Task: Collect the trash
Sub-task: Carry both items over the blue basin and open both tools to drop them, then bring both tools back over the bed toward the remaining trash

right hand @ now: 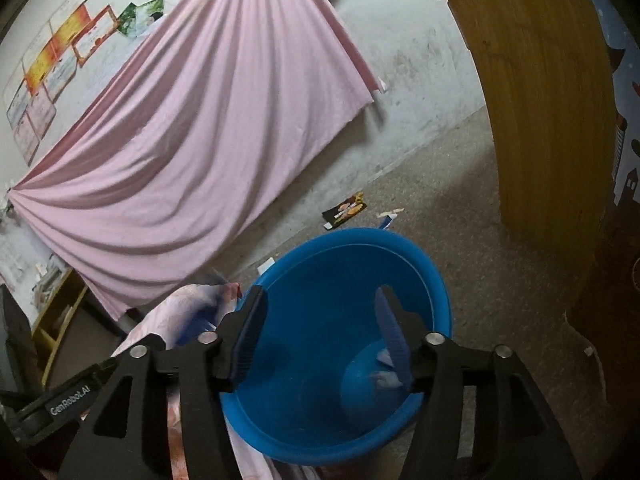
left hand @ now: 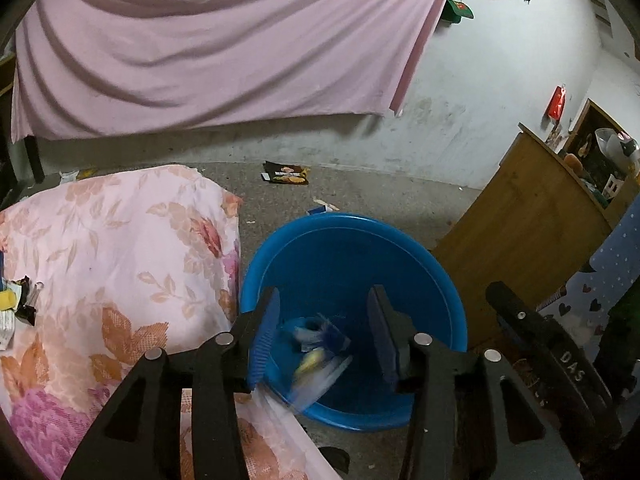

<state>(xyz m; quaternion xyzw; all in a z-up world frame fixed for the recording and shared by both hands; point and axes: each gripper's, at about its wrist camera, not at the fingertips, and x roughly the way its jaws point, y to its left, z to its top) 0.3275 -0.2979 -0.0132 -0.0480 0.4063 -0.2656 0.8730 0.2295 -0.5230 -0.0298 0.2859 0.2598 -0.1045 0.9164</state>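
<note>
Blurred wrappers (left hand: 316, 354) inside upright blue bucket (left hand: 454, 304); snack packet (left hand: 286, 173) on floor.

You are in a lived-in room of a modest home; a bed under a floral quilt (left hand: 120, 264) stands beside a bare concrete floor (right hand: 460, 240); a pink sheet (left hand: 208, 48) hangs across the stained white wall (left hand: 500, 92); a wooden cabinet (right hand: 544, 92) holds household clutter; paper pictures (right hand: 60, 52) are pinned up.

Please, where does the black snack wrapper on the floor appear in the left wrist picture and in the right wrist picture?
Left wrist view: the black snack wrapper lies on the floor above centre, near the wall base, beyond the blue bucket.
Right wrist view: the wrapper lies just above the bucket's far rim, at mid-height.
Shared landmark: the blue bucket, and the pink sheet on the wall.
</note>
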